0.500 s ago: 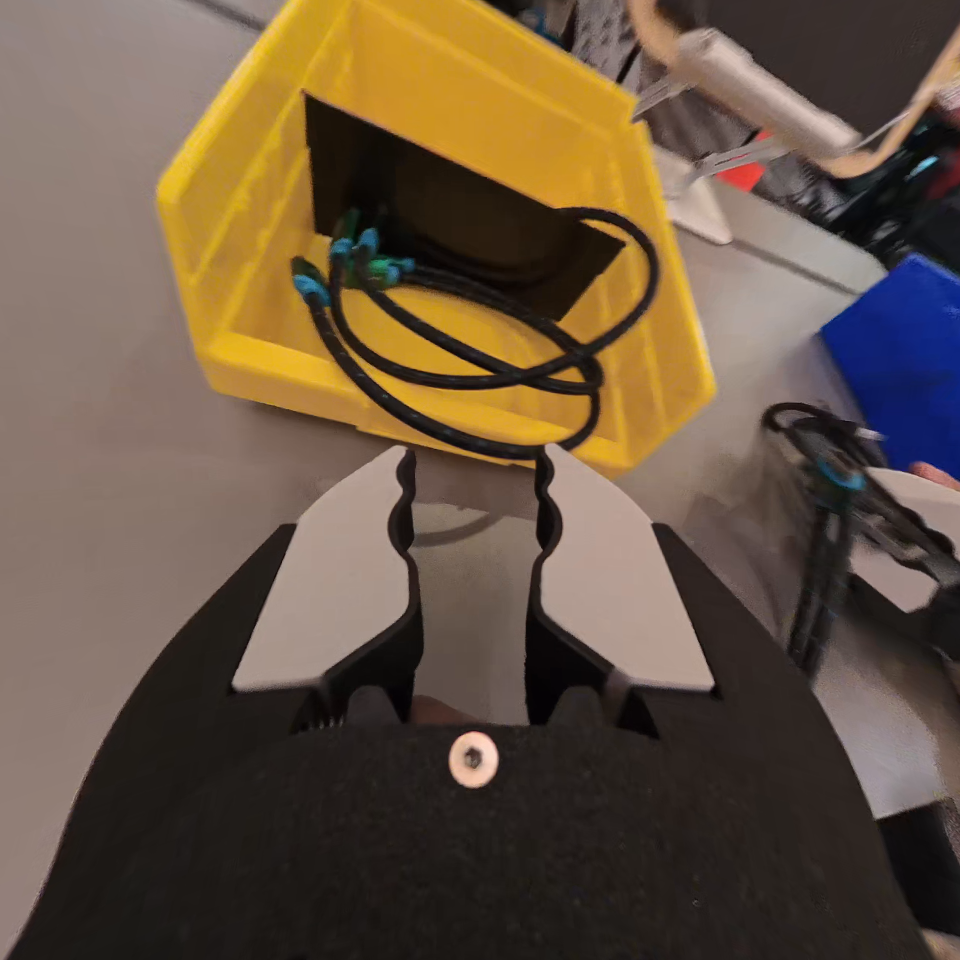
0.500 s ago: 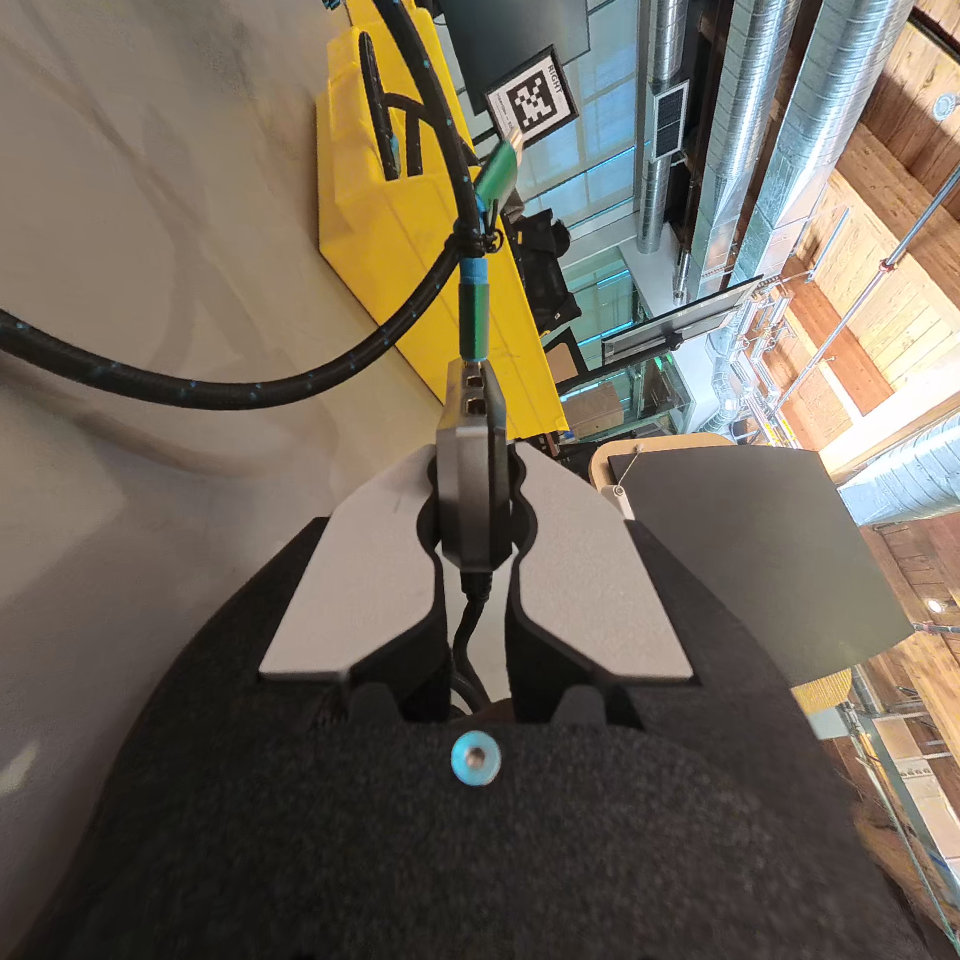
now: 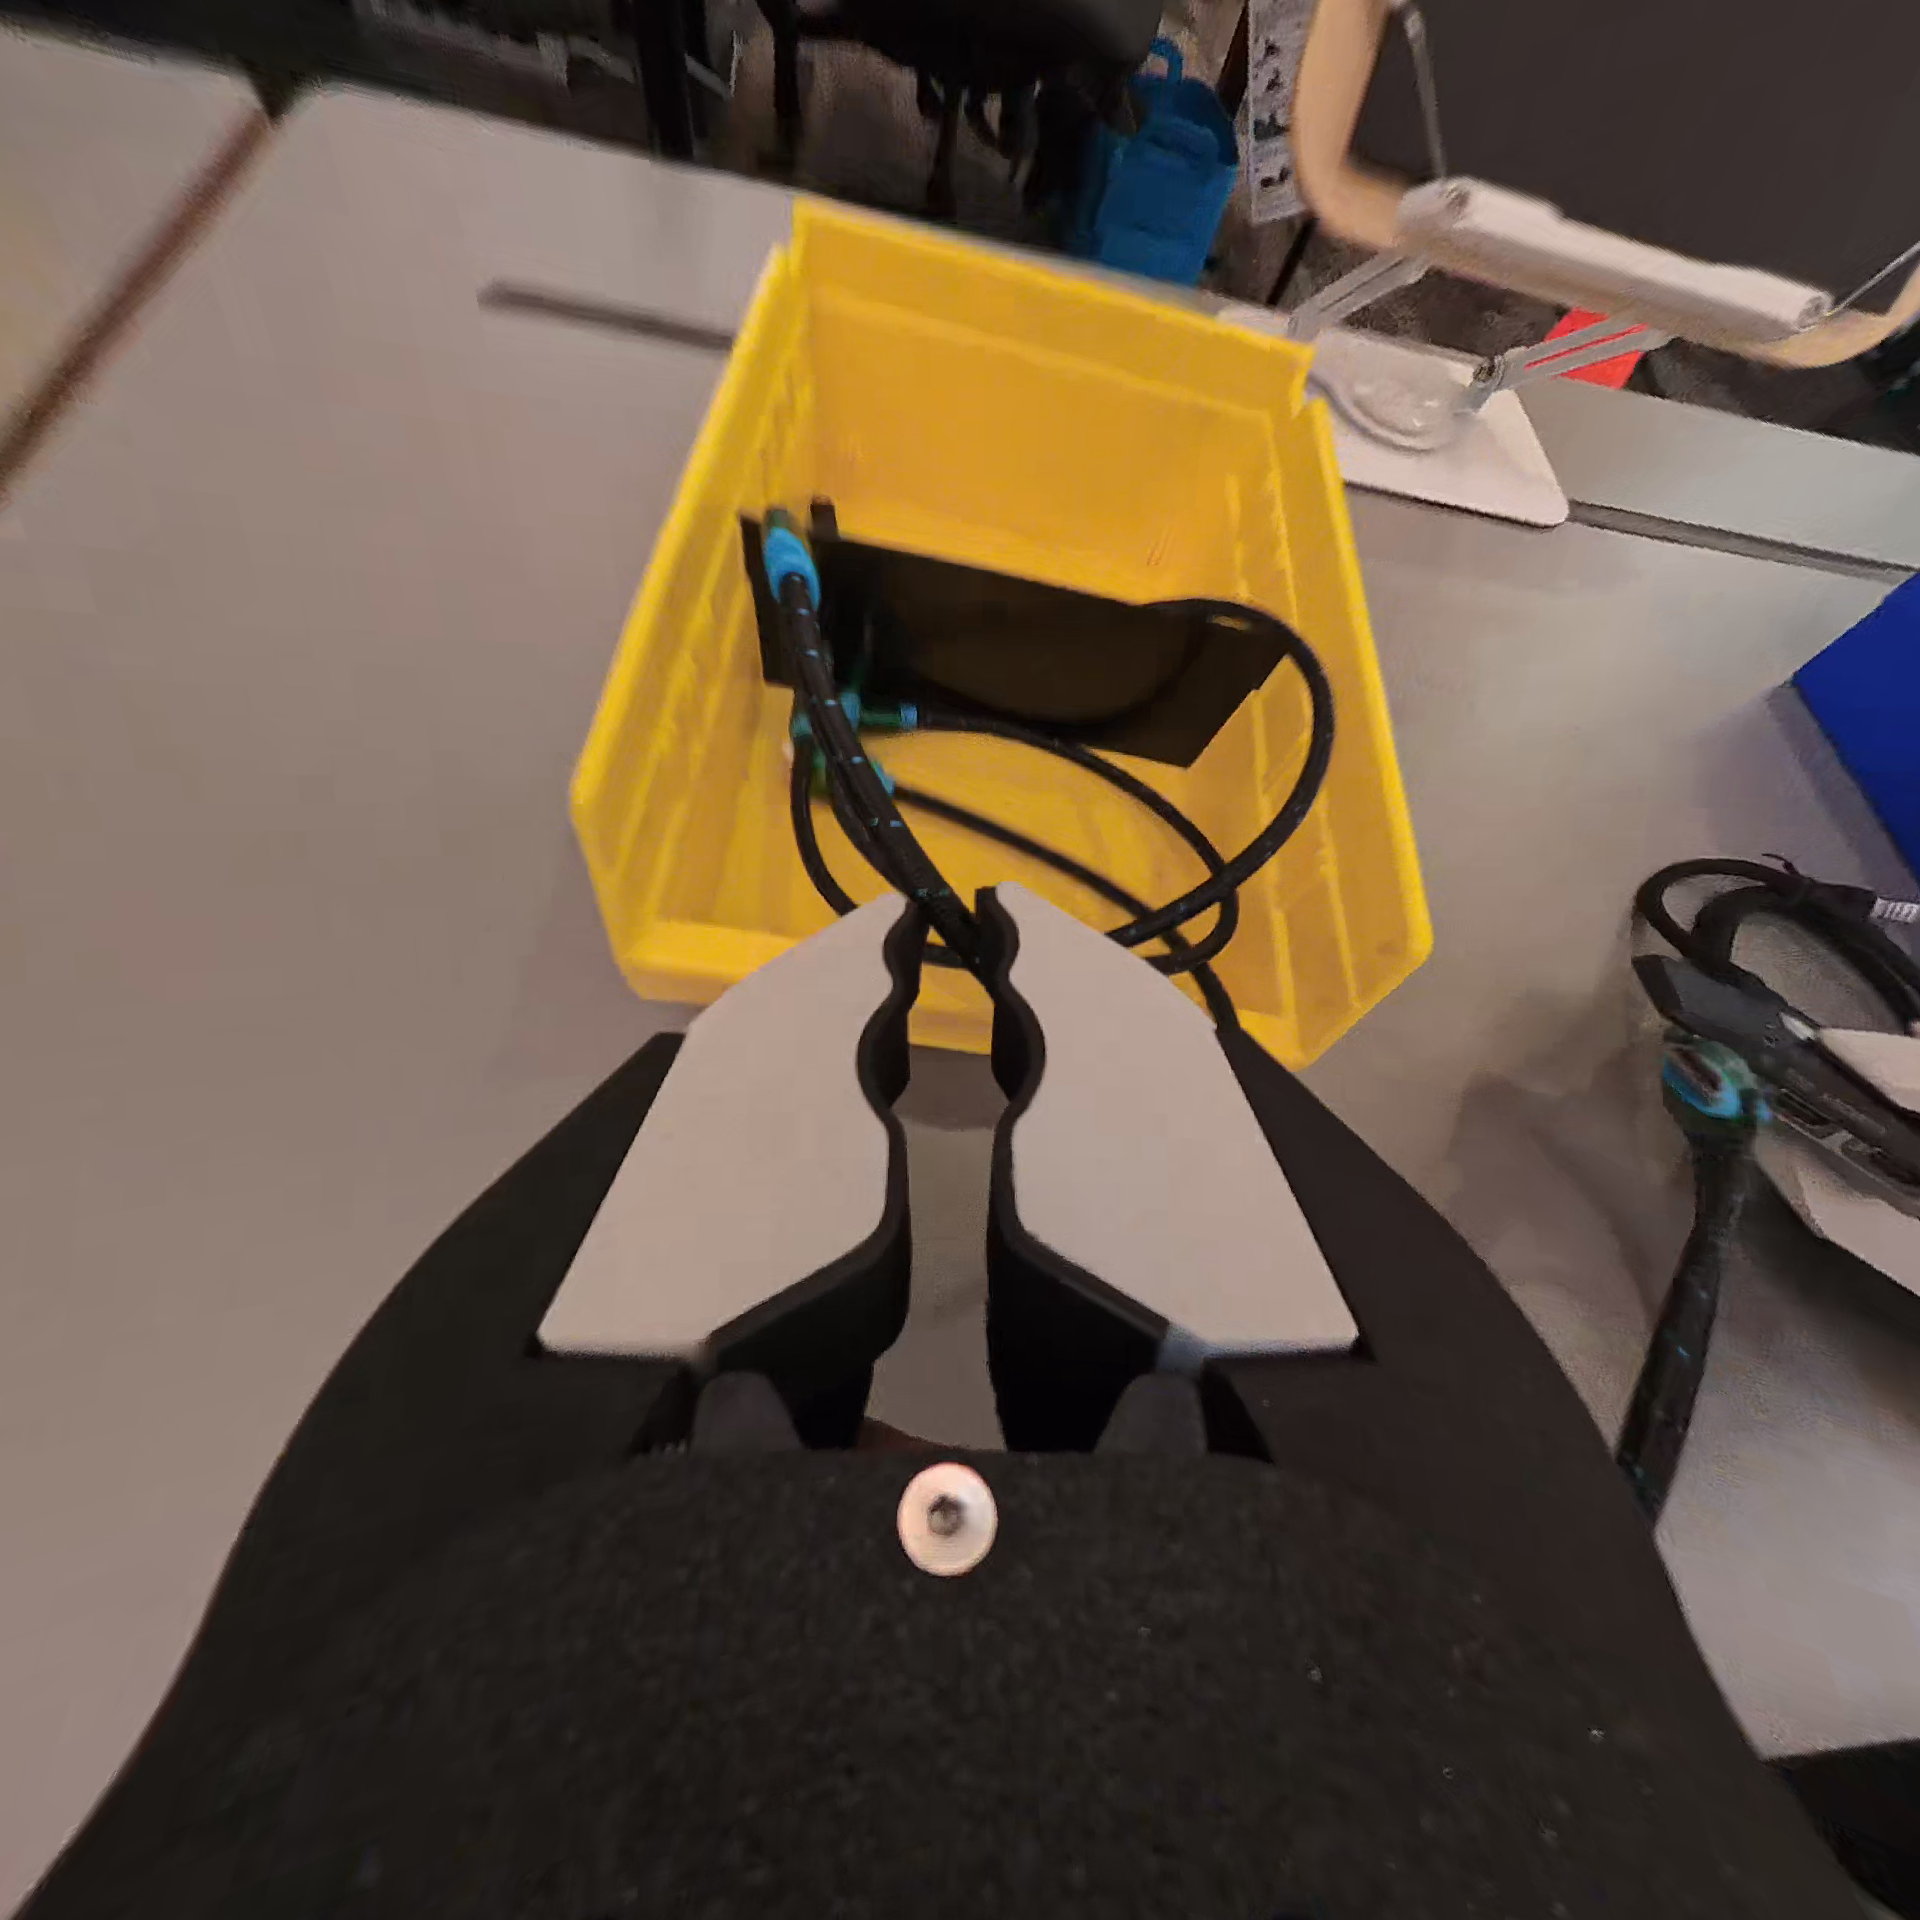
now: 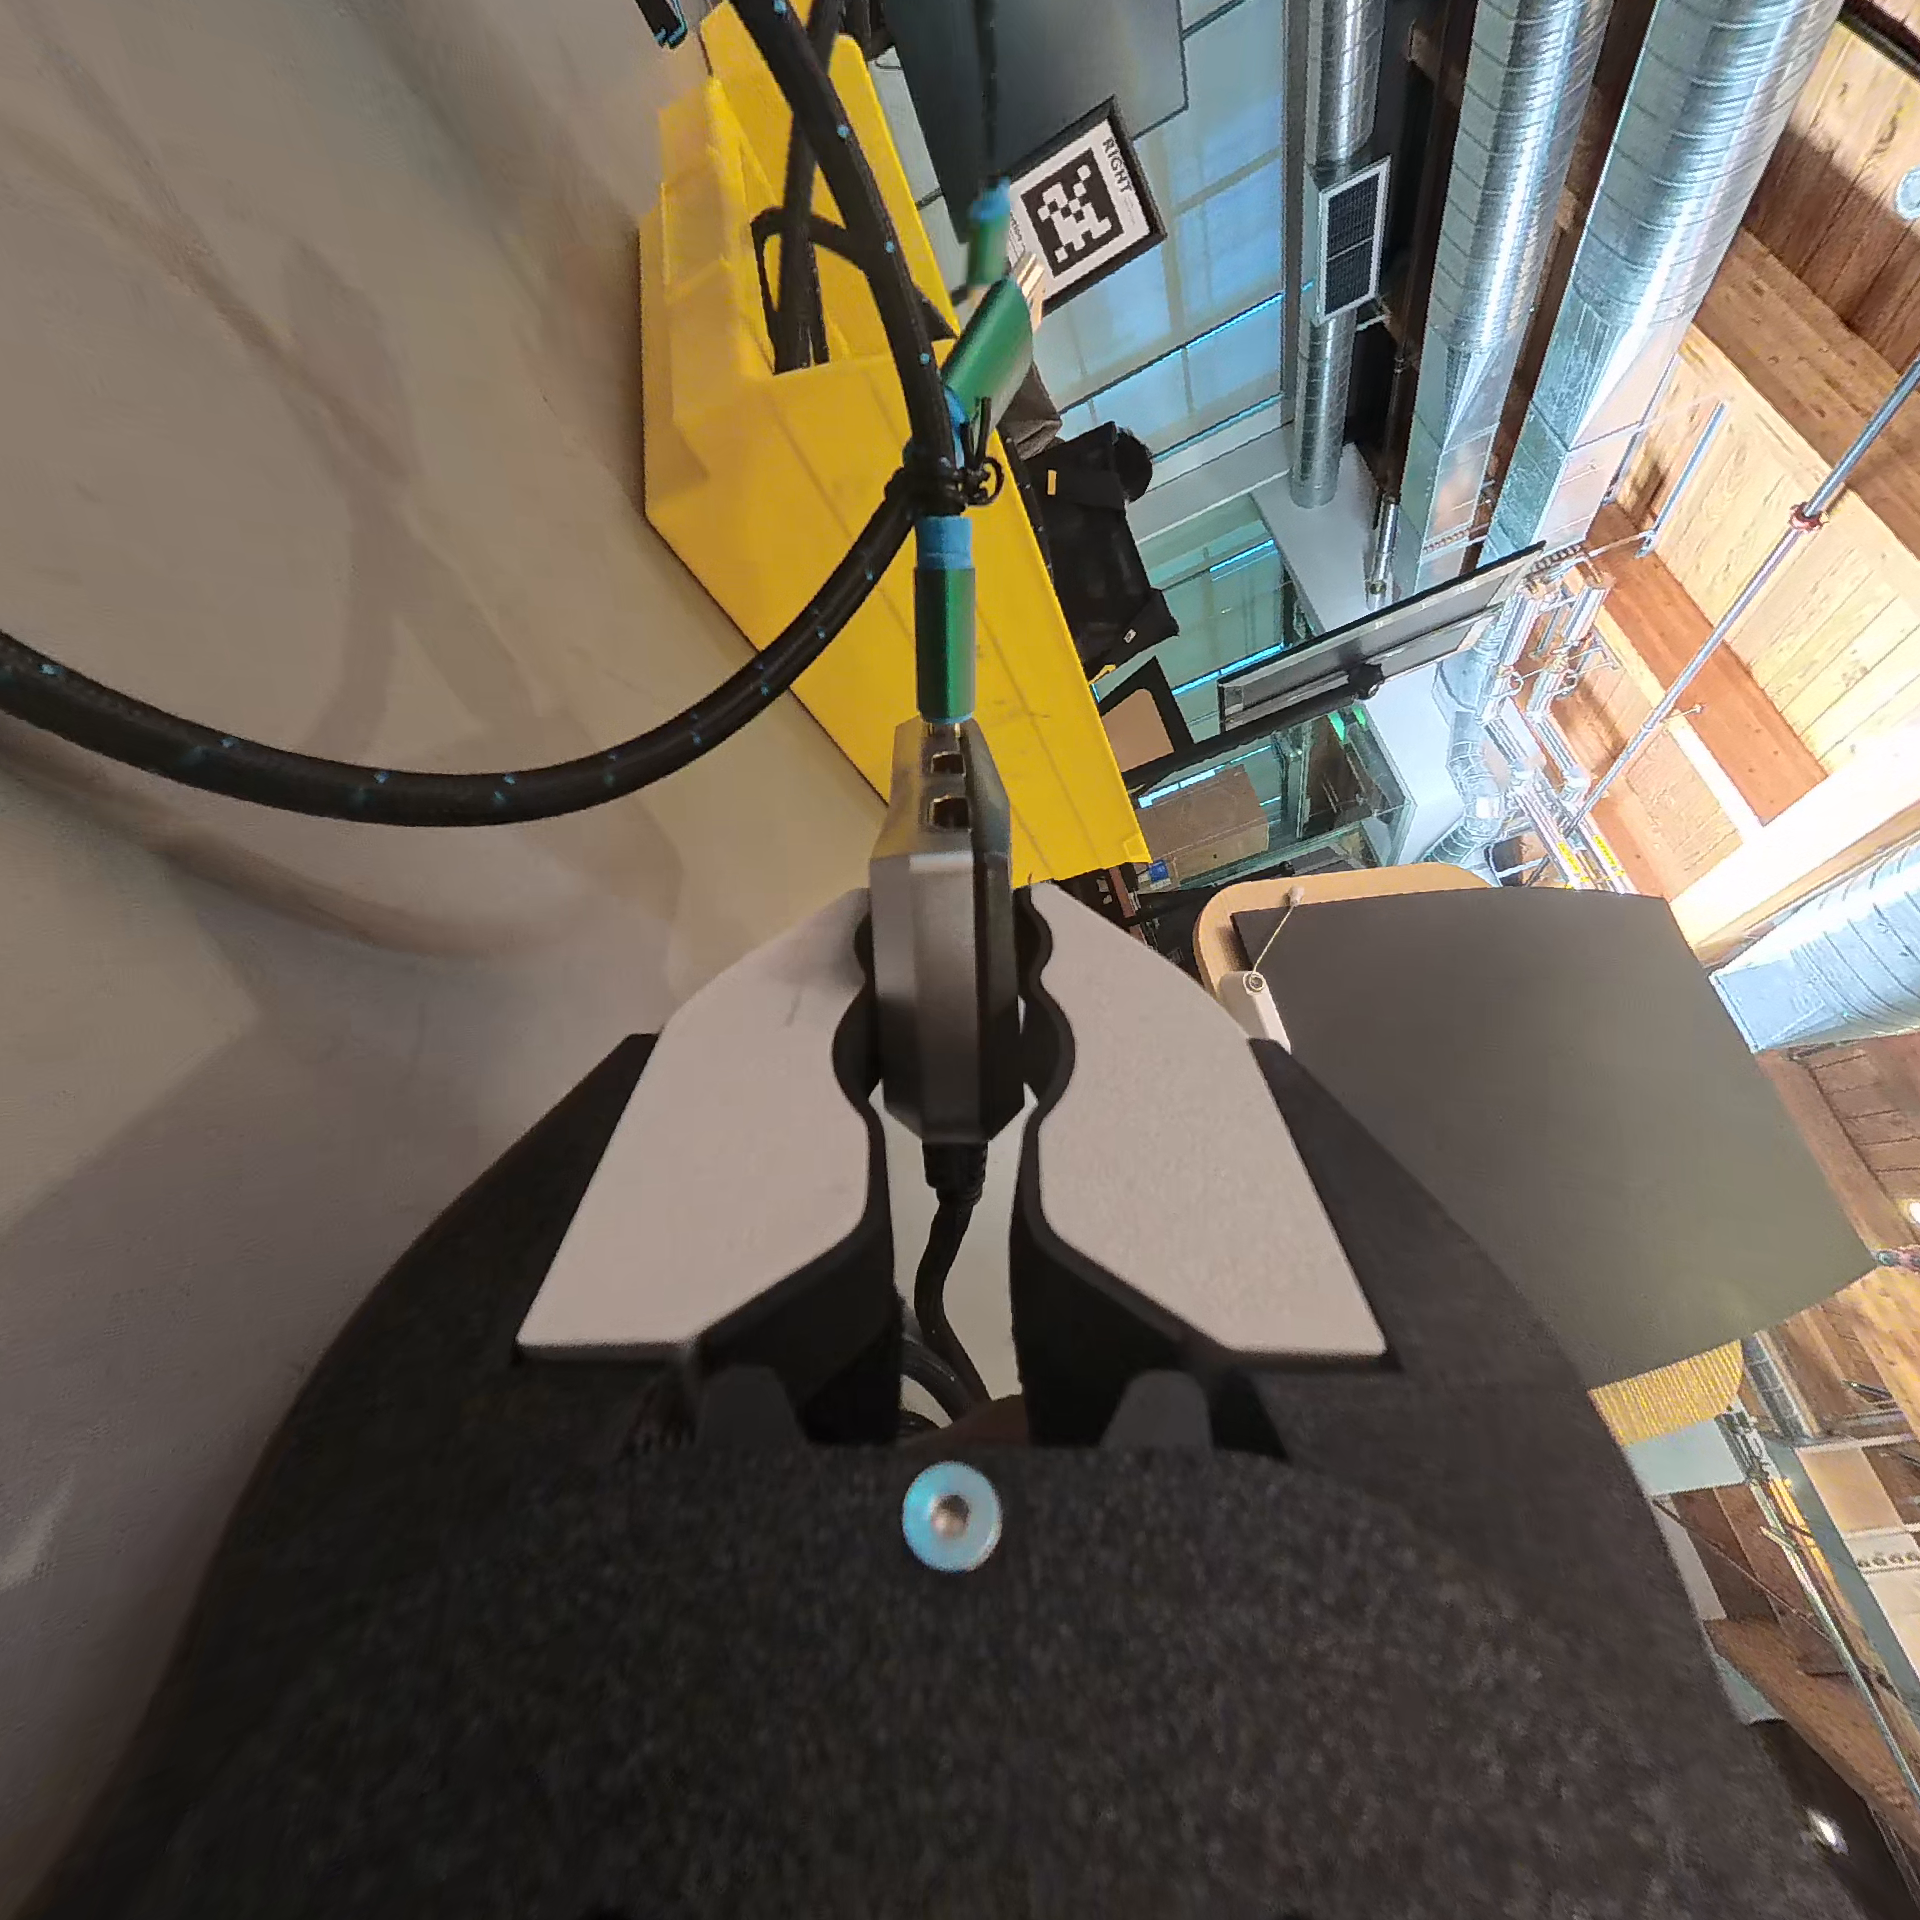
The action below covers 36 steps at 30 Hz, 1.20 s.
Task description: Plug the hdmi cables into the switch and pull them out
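A yellow bin [image 3: 1351, 727] on the grey table holds several black braided hdmi cables with green and blue plugs. My left gripper [image 3: 951, 914] is at the bin's near rim, its jaws drawn in on one hdmi cable [image 3: 873, 810], whose blue-collared plug [image 3: 784, 561] stands raised. My right gripper [image 4: 951, 914] is shut on the grey switch [image 4: 940, 935], held edge-on. One green plug [image 4: 943, 644] is seated in the switch's far port. A second green plug [image 4: 992, 348] hangs loose beyond it. The switch [image 3: 1766, 1049] also shows at the right edge of the left wrist view.
A black card [image 3: 1039, 644] leans inside the bin. A white lamp base [image 3: 1455, 457] stands behind the bin and a blue box [image 3: 1870, 727] lies to its right. In the right wrist view the bin [image 4: 831, 499] lies ahead, with a black panel [image 4: 1507, 1122] to the right. Spacing between my two grippers at the tips: around 30 cm. My left tips are roughly 20 cm from the black card [image 3: 1039, 644].
My left gripper has moved forward to the bin's rim and its jaws have narrowed on a cable, whose plug end has risen. The right gripper still holds the switch.
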Each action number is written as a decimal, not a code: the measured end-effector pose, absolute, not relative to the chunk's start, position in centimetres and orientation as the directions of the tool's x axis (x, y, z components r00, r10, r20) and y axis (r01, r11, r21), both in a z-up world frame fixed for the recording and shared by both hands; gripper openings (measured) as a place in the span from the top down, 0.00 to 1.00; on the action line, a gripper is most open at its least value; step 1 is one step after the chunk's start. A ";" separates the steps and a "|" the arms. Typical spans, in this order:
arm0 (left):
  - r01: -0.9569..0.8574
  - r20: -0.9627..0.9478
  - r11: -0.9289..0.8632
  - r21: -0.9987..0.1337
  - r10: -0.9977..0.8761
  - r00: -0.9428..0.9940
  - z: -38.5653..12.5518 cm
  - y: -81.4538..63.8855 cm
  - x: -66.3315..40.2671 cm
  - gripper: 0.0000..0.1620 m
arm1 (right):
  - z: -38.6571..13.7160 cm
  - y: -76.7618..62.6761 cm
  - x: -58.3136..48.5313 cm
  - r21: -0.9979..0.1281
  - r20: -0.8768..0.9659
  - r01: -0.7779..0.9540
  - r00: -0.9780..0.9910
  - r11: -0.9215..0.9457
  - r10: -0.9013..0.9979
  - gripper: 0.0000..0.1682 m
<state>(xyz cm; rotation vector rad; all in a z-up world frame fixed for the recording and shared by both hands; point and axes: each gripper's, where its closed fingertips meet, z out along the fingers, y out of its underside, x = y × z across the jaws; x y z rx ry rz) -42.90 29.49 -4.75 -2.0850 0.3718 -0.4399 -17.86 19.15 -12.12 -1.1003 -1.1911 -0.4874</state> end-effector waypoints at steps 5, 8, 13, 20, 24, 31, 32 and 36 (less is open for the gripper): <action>-0.125 0.116 -0.380 -0.917 -0.552 0.826 2.2 27.8 -42.0 0.95 | -12.1 19.2 -17.9 -0.416 0.909 0.800 0.350 0.434 0.225 0.87; -0.020 0.193 -0.281 -0.960 -0.707 0.681 7.6 25.0 -39.9 0.96 | -12.1 19.1 -17.9 -0.412 0.911 0.800 0.349 0.436 0.220 0.87; 0.074 0.396 -0.418 -0.905 -0.768 0.503 7.5 22.8 -40.1 0.96 | -12.1 19.1 -17.8 -0.411 0.911 0.801 0.350 0.436 0.218 0.87; 0.147 0.806 -0.797 -0.586 -0.553 0.211 0.6 21.6 -43.8 0.97 | -12.2 19.0 -17.8 -0.410 0.912 0.801 0.347 0.437 0.220 0.87; 0.125 0.855 -0.877 -0.464 -0.406 0.322 -6.2 22.4 -45.3 0.97 | -12.2 19.0 -17.8 -0.410 0.912 0.801 0.345 0.438 0.223 0.87; -0.182 0.869 -0.852 -0.491 -0.493 -0.041 -4.0 13.9 -40.1 0.97 | -12.5 19.0 -17.9 -0.399 0.916 0.806 0.332 0.437 0.223 0.87; -0.229 0.861 -0.831 -0.506 -0.501 -0.084 -3.7 12.4 -39.3 0.97 | -12.5 19.0 -17.9 -0.399 0.916 0.806 0.332 0.437 0.224 0.87; -0.330 0.811 -0.744 -0.581 -0.565 -0.154 -3.1 9.8 -37.9 0.96 | -12.6 19.0 -17.8 -0.398 0.917 0.807 0.330 0.437 0.224 0.87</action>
